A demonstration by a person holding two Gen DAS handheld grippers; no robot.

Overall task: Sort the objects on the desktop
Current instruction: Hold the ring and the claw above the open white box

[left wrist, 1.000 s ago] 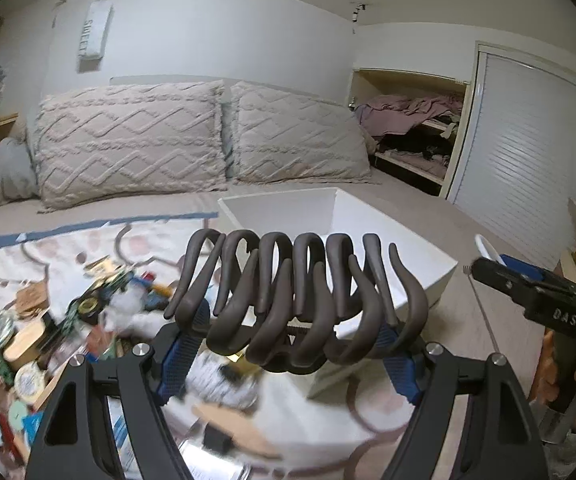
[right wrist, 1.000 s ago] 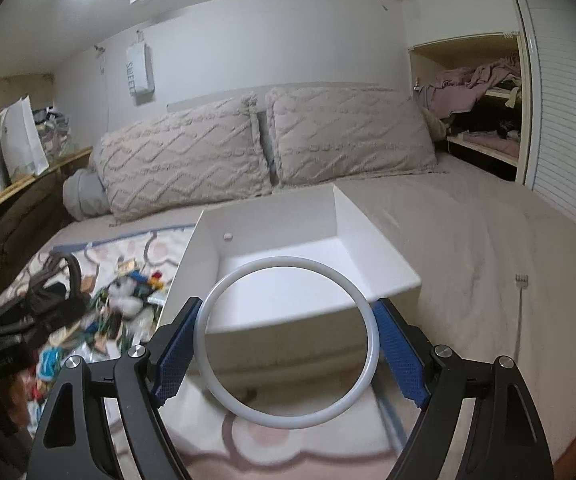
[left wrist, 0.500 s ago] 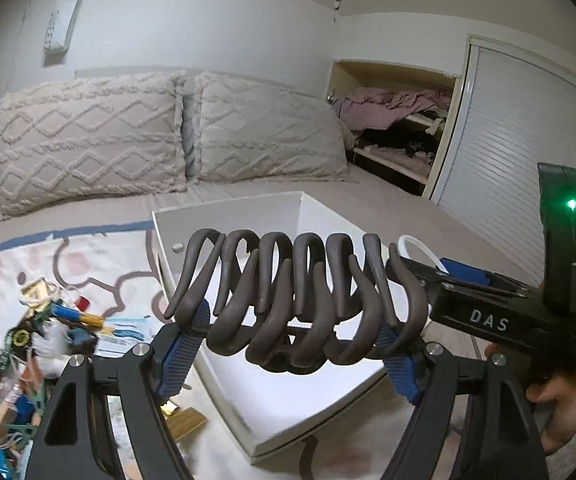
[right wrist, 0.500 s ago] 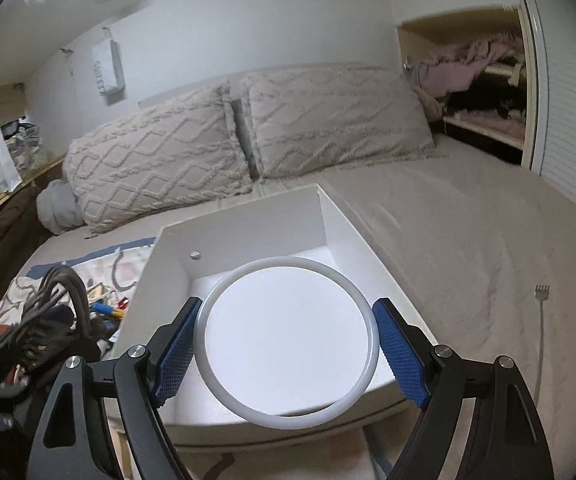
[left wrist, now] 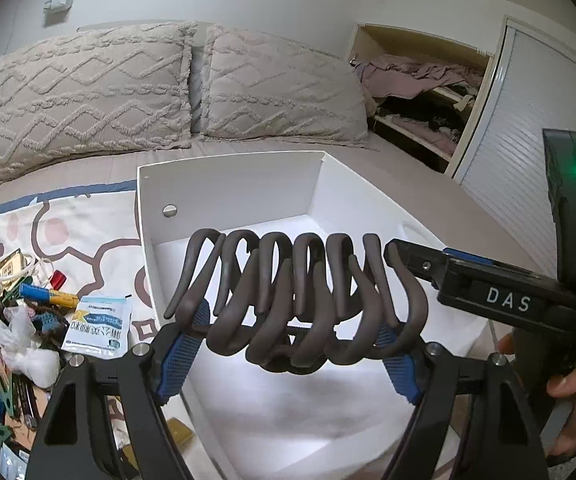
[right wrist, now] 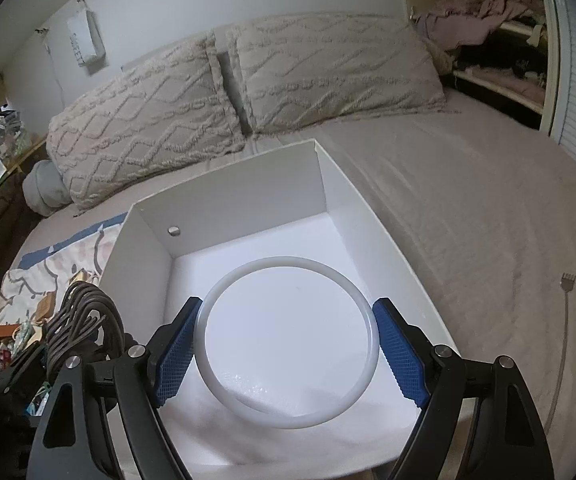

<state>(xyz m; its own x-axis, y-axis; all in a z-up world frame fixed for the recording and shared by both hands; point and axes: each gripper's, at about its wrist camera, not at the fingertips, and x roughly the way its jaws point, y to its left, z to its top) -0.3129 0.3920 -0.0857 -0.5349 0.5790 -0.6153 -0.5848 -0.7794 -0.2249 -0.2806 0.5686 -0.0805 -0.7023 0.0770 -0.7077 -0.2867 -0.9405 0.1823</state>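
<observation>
Left claw (left wrist: pixel 288 344) clamps a dark brown hair clip (left wrist: pixel 296 300) between its blue pads; right claw (right wrist: pixel 288 344) clamps a white ring (right wrist: pixel 288 326). Both hang over the open white box (right wrist: pixel 243 184) on the bed (right wrist: pixel 468 200). Left of the box, a clutter pile (left wrist: pixel 19 320) covers the patterned blanket (left wrist: pixel 87 220); two pillows (left wrist: pixel 87 92) line the bed's head edge.

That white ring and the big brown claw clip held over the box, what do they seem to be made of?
White ring: probably smooth plastic or resin, slightly translucent, with a soft sheen along its rim.
Brown claw clip: looks like matte plastic, its rounded curved teeth showing only dull highlights.
Box: seems to be white card or thin board, with flat, sharp-edged walls.
</observation>
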